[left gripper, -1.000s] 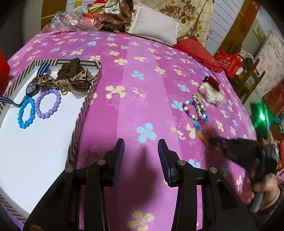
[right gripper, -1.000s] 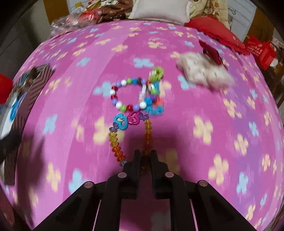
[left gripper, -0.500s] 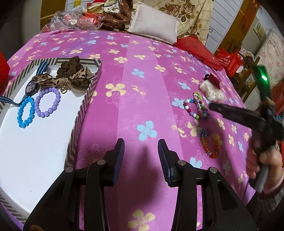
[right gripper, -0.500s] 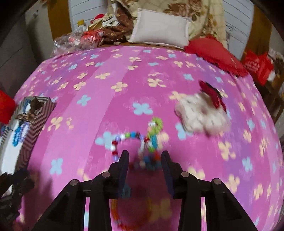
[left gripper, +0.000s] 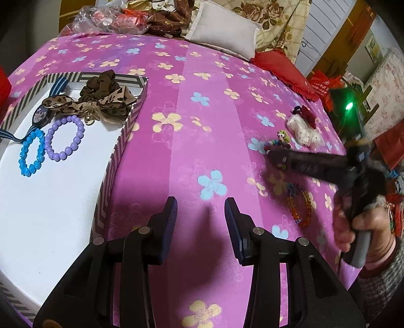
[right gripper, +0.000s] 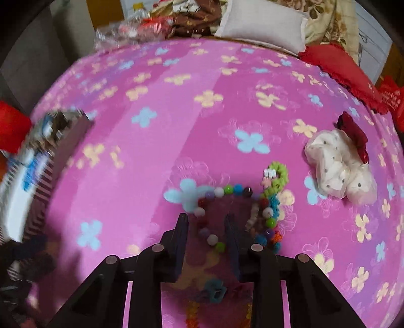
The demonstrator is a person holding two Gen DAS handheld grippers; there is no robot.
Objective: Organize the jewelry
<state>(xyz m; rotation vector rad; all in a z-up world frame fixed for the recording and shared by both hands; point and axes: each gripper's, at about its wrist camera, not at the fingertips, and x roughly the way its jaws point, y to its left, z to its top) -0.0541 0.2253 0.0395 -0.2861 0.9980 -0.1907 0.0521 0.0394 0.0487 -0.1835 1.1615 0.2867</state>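
Observation:
A multicoloured bead bracelet (right gripper: 222, 201) lies on the pink flowered bedspread. My right gripper (right gripper: 207, 222) is open, its jaws straddling the bracelet's left side just above the cloth. A green fuzzy charm (right gripper: 276, 176) lies beside the bracelet. An orange bead bracelet (left gripper: 299, 207) lies nearer, under my right gripper (left gripper: 271, 154). My left gripper (left gripper: 200, 214) is open and empty above the bedspread. To its left stands a white striped box (left gripper: 118, 151) holding a blue bracelet (left gripper: 31, 156), a purple bracelet (left gripper: 64, 138) and a leopard bow (left gripper: 101, 101).
A white dotted hair bow with a red flower (right gripper: 341, 166) lies right of the bead bracelet. A grey pillow (left gripper: 222, 32), a red cushion (left gripper: 285, 70) and piled clothes and bags (left gripper: 141, 17) lie along the far edge of the bed.
My right gripper let go of the orange bracelet, opened, and moved forward over the multicoloured bead bracelet. My left gripper has stayed put.

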